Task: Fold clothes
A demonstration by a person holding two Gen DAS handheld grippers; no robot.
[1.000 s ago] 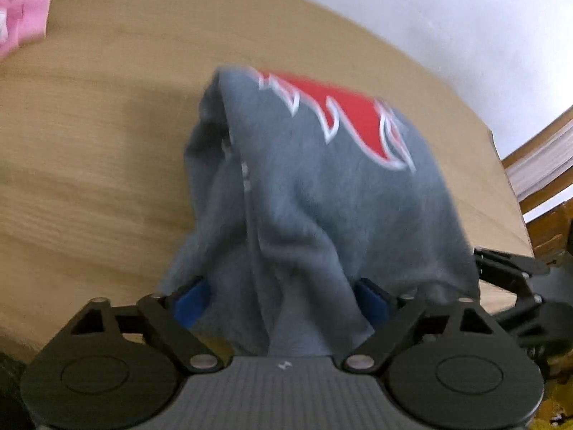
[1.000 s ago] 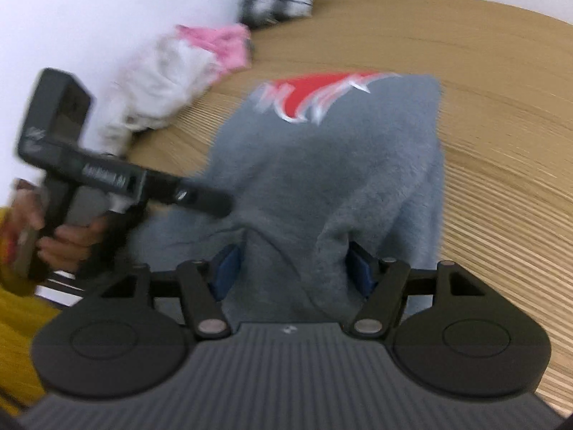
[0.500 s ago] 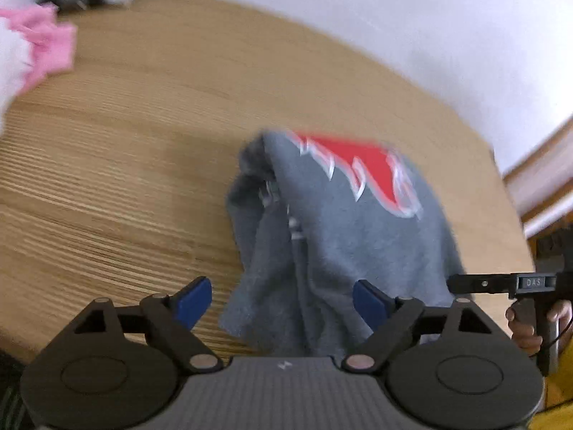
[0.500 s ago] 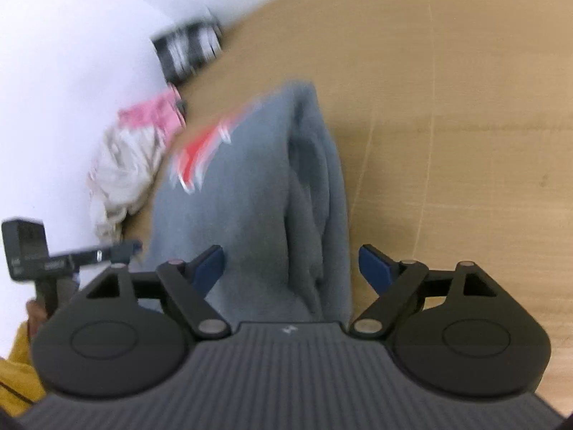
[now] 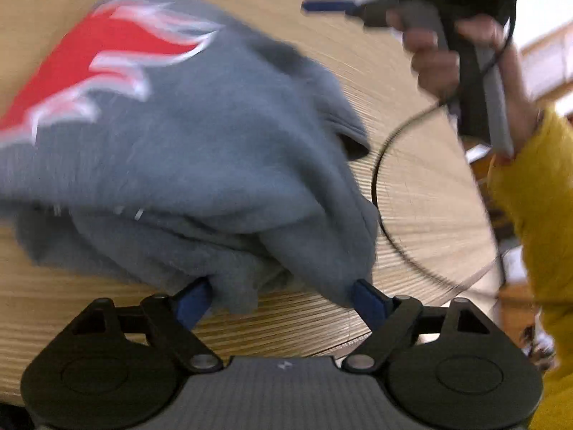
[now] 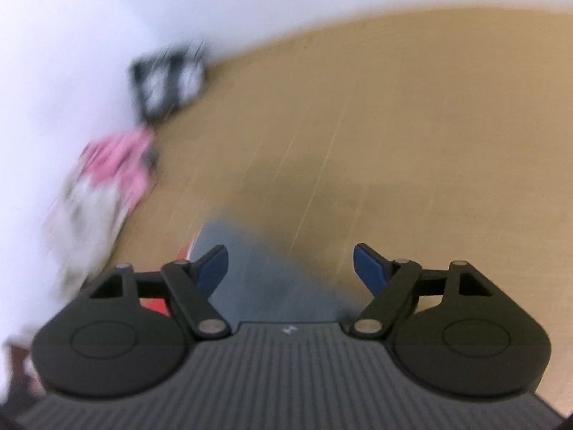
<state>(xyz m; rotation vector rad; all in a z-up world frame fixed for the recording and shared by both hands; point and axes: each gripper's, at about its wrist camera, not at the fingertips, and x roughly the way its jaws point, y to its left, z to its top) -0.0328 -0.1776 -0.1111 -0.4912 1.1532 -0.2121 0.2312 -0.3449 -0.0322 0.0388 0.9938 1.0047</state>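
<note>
Left wrist view: grey sweatshirt (image 5: pixel 200 165) with a red-and-white print, bunched on the wooden table (image 5: pixel 412 186), filling centre and left of frame. Left gripper (image 5: pixel 283 295): jaws wide, having just narrowed slightly, the sweatshirt's near edge between the blue pads; whether they press it cannot be told. Right gripper (image 6: pixel 290 263), right wrist view: jaws wide, just narrowed slightly, holding nothing, grey cloth below at lower centre. Pink-and-white clothes (image 6: pixel 107 179) at left.

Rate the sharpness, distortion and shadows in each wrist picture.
Left wrist view: motion blur smears the grey sweatshirt and its red print; the hand holding the right gripper is soft; fisheye bends the table edge. Right wrist view: heavier blur, streaking the pink clothes and the black-and-white item; a soft shadow lies on the wood; the right gripper stays fairly sharp.
</note>
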